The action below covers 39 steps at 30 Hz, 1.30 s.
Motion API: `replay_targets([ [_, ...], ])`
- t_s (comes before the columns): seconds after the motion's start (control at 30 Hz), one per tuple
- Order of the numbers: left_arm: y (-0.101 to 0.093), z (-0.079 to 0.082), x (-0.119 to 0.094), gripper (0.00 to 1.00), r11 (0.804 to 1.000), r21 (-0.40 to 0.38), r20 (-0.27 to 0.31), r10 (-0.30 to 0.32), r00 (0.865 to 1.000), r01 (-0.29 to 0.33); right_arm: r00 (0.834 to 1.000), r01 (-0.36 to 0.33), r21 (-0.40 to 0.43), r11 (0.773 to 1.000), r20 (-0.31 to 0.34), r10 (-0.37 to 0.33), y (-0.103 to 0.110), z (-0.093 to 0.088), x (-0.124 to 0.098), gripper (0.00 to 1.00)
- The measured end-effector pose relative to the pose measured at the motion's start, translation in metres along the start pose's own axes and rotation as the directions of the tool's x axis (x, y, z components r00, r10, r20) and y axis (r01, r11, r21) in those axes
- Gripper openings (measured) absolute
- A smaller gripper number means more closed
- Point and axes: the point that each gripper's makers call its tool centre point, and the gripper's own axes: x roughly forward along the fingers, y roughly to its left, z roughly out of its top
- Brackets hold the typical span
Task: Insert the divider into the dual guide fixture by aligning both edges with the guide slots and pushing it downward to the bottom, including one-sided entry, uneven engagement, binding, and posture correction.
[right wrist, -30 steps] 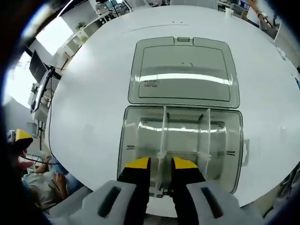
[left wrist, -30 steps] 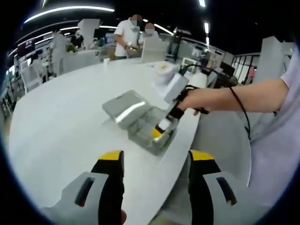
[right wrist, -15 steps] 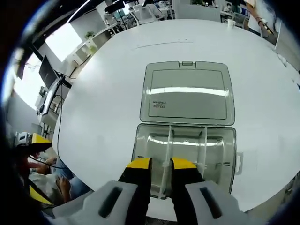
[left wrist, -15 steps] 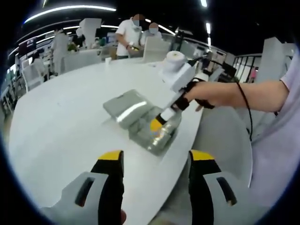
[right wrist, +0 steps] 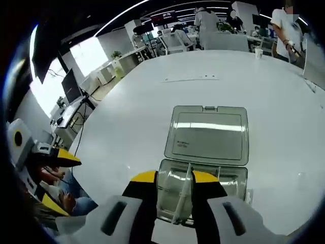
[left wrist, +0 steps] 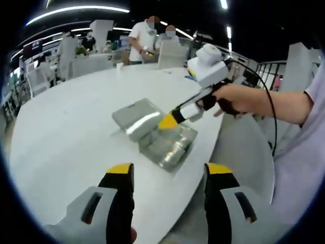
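Note:
A clear plastic box (left wrist: 167,146) lies near the table edge with its lid (left wrist: 136,115) folded flat behind it. In the right gripper view the box (right wrist: 223,178) sits below my jaws, and a white divider (right wrist: 187,183) stands in it front to back. My right gripper (right wrist: 175,178) hovers above the front of the box, its jaws a little apart on either side of the divider and not touching it. Seen from the left gripper view, the right gripper (left wrist: 168,122) hangs just over the box in a person's hand (left wrist: 226,99). My left gripper (left wrist: 170,170) is open and holds nothing, nearer than the box.
The white oval table (left wrist: 66,137) stretches left and far. Its edge (left wrist: 203,152) runs just right of the box. People (left wrist: 142,38) stand by chairs at the far side. One yellow-tipped finger (right wrist: 66,158) of the left gripper shows at the left.
The right gripper has risen up and back from the box, and its jaws stand wider apart. The divider stays in the box. The left gripper has not moved.

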Motion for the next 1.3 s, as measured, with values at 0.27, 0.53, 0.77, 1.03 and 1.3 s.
replay_targets([
  [0.27,-0.005,0.0,0.004,0.54,1.0,-0.013,-0.001,0.017,1.0,-0.018,0.996,-0.033,-0.047,0.998,0.084,0.037,-0.002,0.01,-0.023,0.19],
  [0.53,-0.01,0.004,0.007,0.54,0.999,-0.032,0.009,0.038,0.999,-0.037,0.977,-0.076,-0.098,0.992,0.193,0.094,-0.004,0.024,-0.047,0.23],
  [0.77,-0.015,0.01,0.01,0.53,0.998,-0.031,0.015,0.056,0.998,-0.056,0.955,-0.089,-0.156,0.984,0.267,0.129,-0.014,0.027,-0.075,0.23],
  [1.03,-0.023,0.015,0.018,0.53,0.997,-0.038,0.019,0.067,0.998,-0.066,0.94,-0.072,-0.191,0.979,0.315,0.13,-0.034,0.024,-0.095,0.23],
  [1.3,-0.031,0.013,0.024,0.54,0.996,-0.041,0.004,0.078,0.997,-0.077,0.932,-0.048,-0.223,0.974,0.341,0.124,-0.055,0.016,-0.111,0.23],
])
